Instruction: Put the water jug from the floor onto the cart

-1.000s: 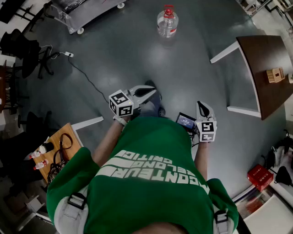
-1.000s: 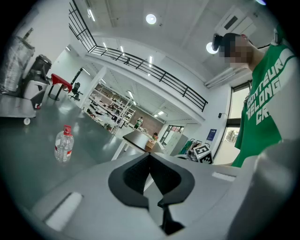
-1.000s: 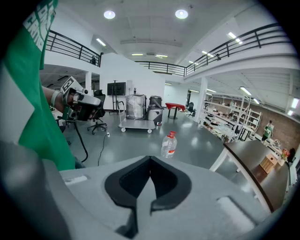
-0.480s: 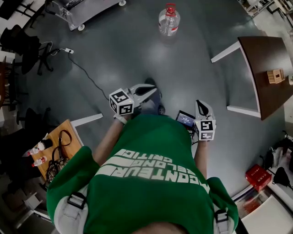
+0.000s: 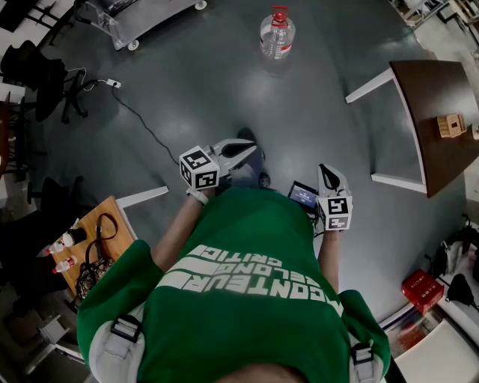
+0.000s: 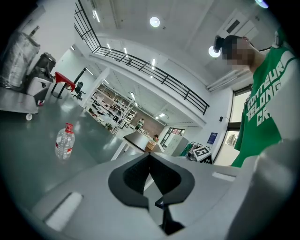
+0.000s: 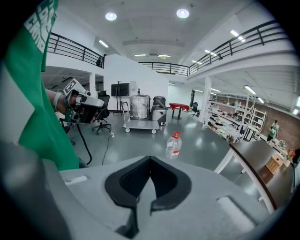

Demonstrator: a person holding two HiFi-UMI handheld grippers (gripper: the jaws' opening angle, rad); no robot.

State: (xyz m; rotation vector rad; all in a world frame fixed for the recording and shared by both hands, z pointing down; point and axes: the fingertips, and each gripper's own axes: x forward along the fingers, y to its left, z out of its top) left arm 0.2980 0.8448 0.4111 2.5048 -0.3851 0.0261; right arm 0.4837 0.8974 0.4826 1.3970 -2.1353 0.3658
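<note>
Water jug [image 5: 277,34] stood upright on the floor [image 5: 202,97], right of the cart [image 5: 138,19] and well ahead of both grippers. Left gripper [image 5: 247,149], slightly nearer, and right gripper [image 5: 326,173] were both closed and empty.

Cart [image 5: 138,19] cut off by the head view's top edge, brown table [image 5: 430,97] running past its right edge, water jug [image 5: 277,36] label too small to read, legs hidden under the green shirt [image 5: 239,299], wooden item [image 5: 450,123] on the table indistinct.

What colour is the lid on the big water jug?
Red. The water jug has a red cap, and it shows best in the right gripper view.
</note>
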